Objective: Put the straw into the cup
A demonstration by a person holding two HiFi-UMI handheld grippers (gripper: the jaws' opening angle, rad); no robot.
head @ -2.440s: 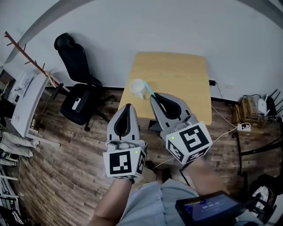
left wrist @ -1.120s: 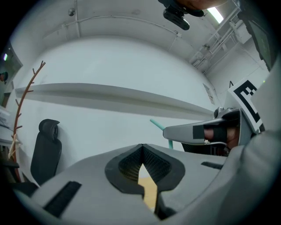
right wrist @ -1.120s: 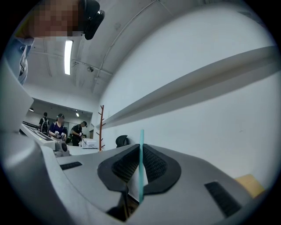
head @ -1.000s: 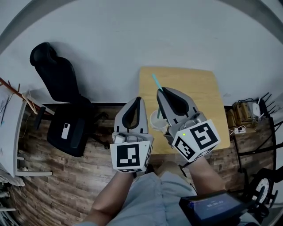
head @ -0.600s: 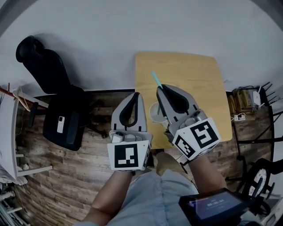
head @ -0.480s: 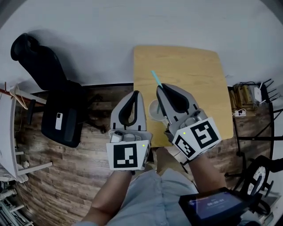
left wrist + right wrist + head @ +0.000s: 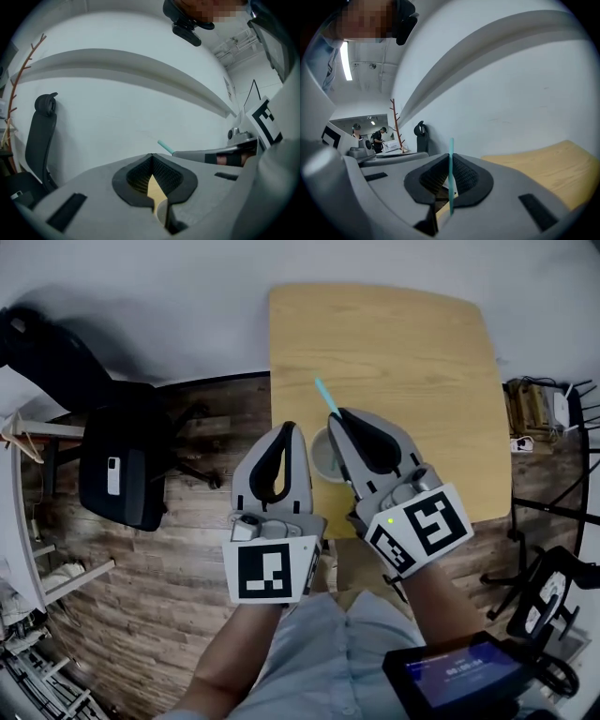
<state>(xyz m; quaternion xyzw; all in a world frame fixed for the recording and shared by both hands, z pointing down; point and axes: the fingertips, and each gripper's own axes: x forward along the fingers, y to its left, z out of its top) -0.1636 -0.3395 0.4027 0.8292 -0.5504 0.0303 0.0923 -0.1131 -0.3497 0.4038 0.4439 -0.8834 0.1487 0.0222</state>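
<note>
Right gripper (image 7: 336, 414) stays clamped on the teal straw (image 7: 322, 390), jaws pinched to its width, straw tip poking past the jaw ends. Since half a second ago both grippers sit further over the table (image 7: 403, 343). Left gripper (image 7: 288, 426) is closed with nothing held. Cup (image 7: 321, 457) is mostly hidden under the right gripper, showing only between the two grippers. The straw's lower end can't be seen.

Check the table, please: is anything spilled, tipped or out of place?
Nothing stands out. The cup stands upright on the table with no spill, and the right gripper holds the straw between its jaws.
</note>
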